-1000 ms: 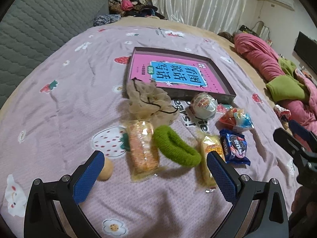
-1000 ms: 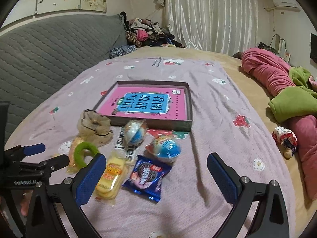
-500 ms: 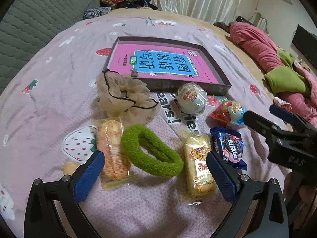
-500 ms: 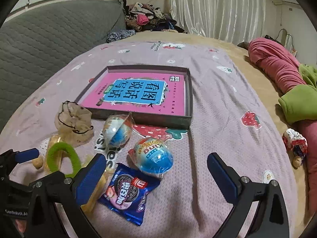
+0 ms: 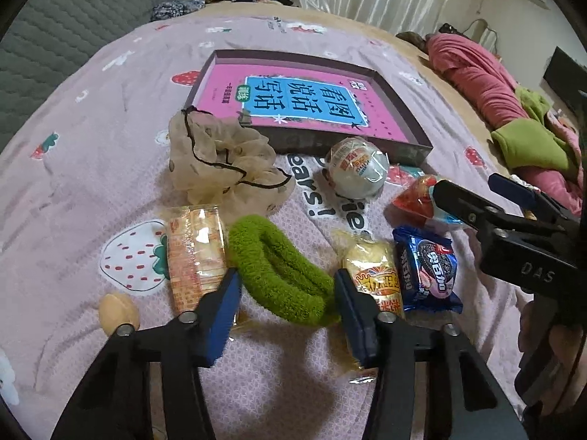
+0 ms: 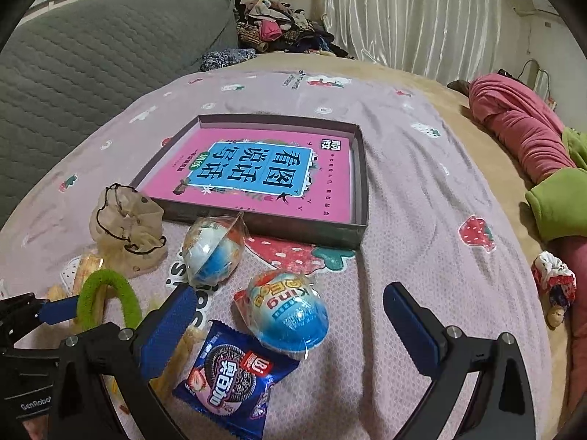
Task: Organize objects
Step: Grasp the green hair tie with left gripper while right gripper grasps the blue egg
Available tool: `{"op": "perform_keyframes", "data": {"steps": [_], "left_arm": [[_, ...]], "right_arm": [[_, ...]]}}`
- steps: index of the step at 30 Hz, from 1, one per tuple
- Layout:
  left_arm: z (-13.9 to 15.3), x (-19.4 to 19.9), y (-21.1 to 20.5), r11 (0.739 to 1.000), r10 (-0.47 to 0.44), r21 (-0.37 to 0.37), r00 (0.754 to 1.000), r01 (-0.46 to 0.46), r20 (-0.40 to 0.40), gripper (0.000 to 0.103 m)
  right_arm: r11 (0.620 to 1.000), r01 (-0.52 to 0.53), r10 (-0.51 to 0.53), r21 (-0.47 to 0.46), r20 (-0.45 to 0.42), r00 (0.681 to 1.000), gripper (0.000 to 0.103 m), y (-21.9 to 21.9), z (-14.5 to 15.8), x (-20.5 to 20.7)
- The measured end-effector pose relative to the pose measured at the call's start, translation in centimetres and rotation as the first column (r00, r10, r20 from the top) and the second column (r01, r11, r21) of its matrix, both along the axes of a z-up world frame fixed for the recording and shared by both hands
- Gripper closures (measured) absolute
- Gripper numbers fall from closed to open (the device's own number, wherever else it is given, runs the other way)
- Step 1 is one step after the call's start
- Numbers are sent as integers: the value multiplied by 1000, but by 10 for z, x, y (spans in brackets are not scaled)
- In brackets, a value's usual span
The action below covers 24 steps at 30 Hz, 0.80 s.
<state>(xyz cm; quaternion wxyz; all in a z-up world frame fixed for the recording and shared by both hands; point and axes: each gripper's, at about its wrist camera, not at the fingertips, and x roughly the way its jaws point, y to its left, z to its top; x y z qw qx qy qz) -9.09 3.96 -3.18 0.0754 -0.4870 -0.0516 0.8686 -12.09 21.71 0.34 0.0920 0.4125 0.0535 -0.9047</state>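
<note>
A green fuzzy hair tie (image 5: 279, 275) lies on the pink bedspread between two yellow snack packs (image 5: 194, 253) (image 5: 374, 275). My left gripper (image 5: 288, 315) is half closed with its fingers on either side of the tie's near end, not clamped. A blue Oreo pack (image 6: 234, 374), a blue egg toy (image 6: 290, 315) and a white egg toy (image 6: 212, 249) lie nearby. My right gripper (image 6: 293, 326) is open around the blue egg. A dark box (image 6: 361, 198) holds a pink book (image 6: 256, 168).
A beige scrunchie (image 5: 220, 161) lies left of the white egg. A small tan ball (image 5: 119, 310) sits at the near left. A grey headboard stands at the left, pink and green bedding (image 6: 532, 154) at the right, a small doll (image 6: 554, 286) near it.
My left gripper moved down to the green hair tie and its fingers narrowed around it. My right gripper moved down and forward over the blue egg.
</note>
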Motion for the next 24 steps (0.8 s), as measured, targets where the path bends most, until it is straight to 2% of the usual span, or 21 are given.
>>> {"op": "perform_keyframes", "data": {"steps": [2, 10, 13, 15, 17, 24], "left_arm": [[1, -2, 0, 1000, 1, 12, 1000, -1, 8, 64], [-5, -8, 2, 1000, 3, 16, 999, -3, 47, 83], [-6, -10, 4, 1000, -1, 19, 998, 0, 58, 87], [-8, -12, 5, 1000, 2, 20, 998, -3, 68, 88], [-11, -14, 4, 1000, 5, 21, 997, -7, 77, 90], [-14, -16, 2, 1000, 10, 21, 997, -12, 78, 91]], "right_arm": [[1000, -1, 1, 7, 11, 1000, 1, -1, -3, -3], [1000, -18, 17, 21, 52, 999, 7, -3, -15, -11], [999, -21, 20, 25, 59, 998, 14, -3, -18, -14], [999, -26, 24, 29, 62, 998, 32, -3, -20, -15], [999, -36, 34, 33, 74, 997, 44, -4, -23, -16], [997, -72, 68, 43, 79, 995, 50, -7, -23, -13]]}}
